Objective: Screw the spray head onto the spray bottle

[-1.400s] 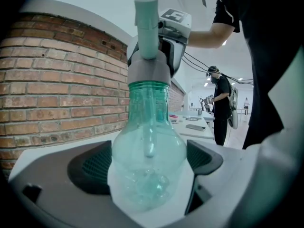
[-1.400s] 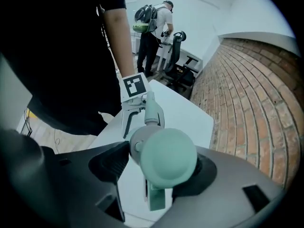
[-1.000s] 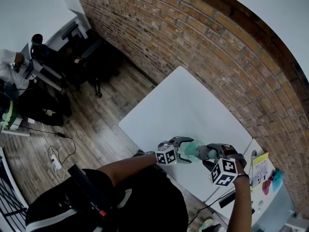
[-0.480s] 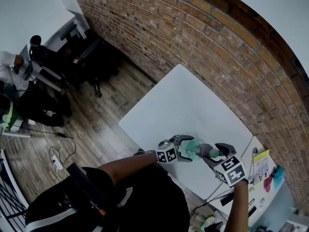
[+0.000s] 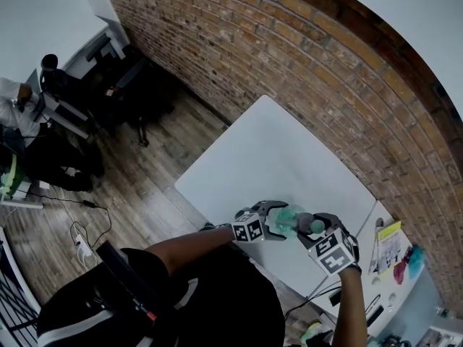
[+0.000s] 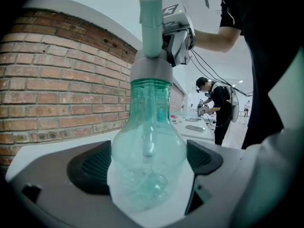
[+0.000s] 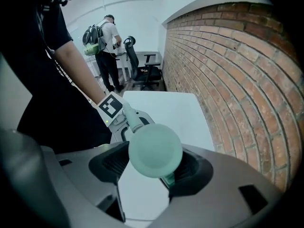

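In the left gripper view a clear green spray bottle (image 6: 148,141) stands upright between the jaws of my left gripper (image 6: 148,172), which is shut on its round body. On its neck sits a grey collar (image 6: 151,71) with the pale green spray head (image 6: 151,26) above it. My right gripper (image 7: 153,169) is shut on the spray head's (image 7: 155,150) rounded top, which hides the bottle in that view. In the head view the left gripper (image 5: 277,220) and right gripper (image 5: 319,232) meet over the white table's (image 5: 275,157) near edge, with the bottle (image 5: 291,213) between them.
A brick wall (image 5: 304,71) runs along the table's far side. A second table (image 5: 394,266) with papers and small items stands to the right. Office chairs (image 5: 119,78) and a person at a desk (image 5: 18,107) are at far left. Cables (image 5: 83,230) lie on the wooden floor.
The right gripper has twisted around the spray head, its marker cube swinging out to the right and back. The left gripper and the bottle stay in place.
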A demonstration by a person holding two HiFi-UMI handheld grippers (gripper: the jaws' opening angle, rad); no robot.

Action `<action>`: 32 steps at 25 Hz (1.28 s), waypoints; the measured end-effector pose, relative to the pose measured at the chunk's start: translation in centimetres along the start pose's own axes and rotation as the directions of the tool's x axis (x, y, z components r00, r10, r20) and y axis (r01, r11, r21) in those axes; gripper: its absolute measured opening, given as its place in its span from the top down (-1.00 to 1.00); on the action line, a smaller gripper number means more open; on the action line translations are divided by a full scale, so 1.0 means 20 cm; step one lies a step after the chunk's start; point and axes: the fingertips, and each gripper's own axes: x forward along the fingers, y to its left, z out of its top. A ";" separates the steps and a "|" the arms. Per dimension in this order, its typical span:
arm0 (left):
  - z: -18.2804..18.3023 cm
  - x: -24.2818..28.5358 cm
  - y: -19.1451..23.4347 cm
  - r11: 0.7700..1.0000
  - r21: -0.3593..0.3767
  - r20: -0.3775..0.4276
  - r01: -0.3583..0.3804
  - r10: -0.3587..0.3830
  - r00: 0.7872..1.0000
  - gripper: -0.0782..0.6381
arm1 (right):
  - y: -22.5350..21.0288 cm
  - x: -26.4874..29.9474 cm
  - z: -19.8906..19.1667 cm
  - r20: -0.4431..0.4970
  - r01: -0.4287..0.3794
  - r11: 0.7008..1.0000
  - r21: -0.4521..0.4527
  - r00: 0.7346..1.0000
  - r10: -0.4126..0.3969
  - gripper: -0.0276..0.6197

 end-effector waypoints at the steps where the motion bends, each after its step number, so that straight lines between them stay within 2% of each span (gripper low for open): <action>1: 0.00 0.00 0.00 1.000 0.000 0.000 -0.001 0.001 1.000 -0.58 | 0.00 0.00 0.00 0.000 -0.007 1.000 -0.018 1.000 0.007 0.08; 6: 0.00 0.00 0.00 1.000 0.001 -0.002 0.000 0.000 1.000 -0.58 | 0.01 -0.01 0.00 0.009 -0.045 0.993 -0.113 0.999 0.046 0.08; 11: 0.00 -0.02 0.00 1.000 -0.010 0.004 0.004 -0.004 1.000 -0.58 | 0.02 0.00 0.00 -0.005 -0.083 0.970 -0.229 0.996 0.084 0.08; 18: 0.03 -0.02 0.01 0.999 0.032 0.006 -0.014 0.014 1.000 -0.58 | 0.03 0.02 -0.02 -0.056 -0.112 0.881 -0.460 0.994 0.096 0.07; 23: 0.06 0.00 0.01 0.999 0.048 0.009 -0.014 0.014 1.000 -0.58 | 0.03 0.02 -0.02 -0.055 -0.136 0.837 -0.530 0.990 0.126 0.07; 28: 0.06 0.00 0.00 0.999 0.047 0.002 -0.009 0.009 1.000 -0.58 | 0.04 0.02 -0.03 -0.072 -0.143 0.781 -0.608 0.990 0.125 0.07; 30: 0.06 0.00 0.00 0.999 0.045 0.000 -0.009 0.009 1.000 -0.58 | 0.04 0.02 -0.02 -0.076 -0.140 0.787 -0.601 0.990 0.118 0.08; 32: 0.06 0.00 0.00 0.999 0.044 -0.001 -0.011 0.011 1.000 -0.58 | 0.03 0.01 -0.03 -0.084 -0.125 0.806 -0.578 0.992 0.093 0.08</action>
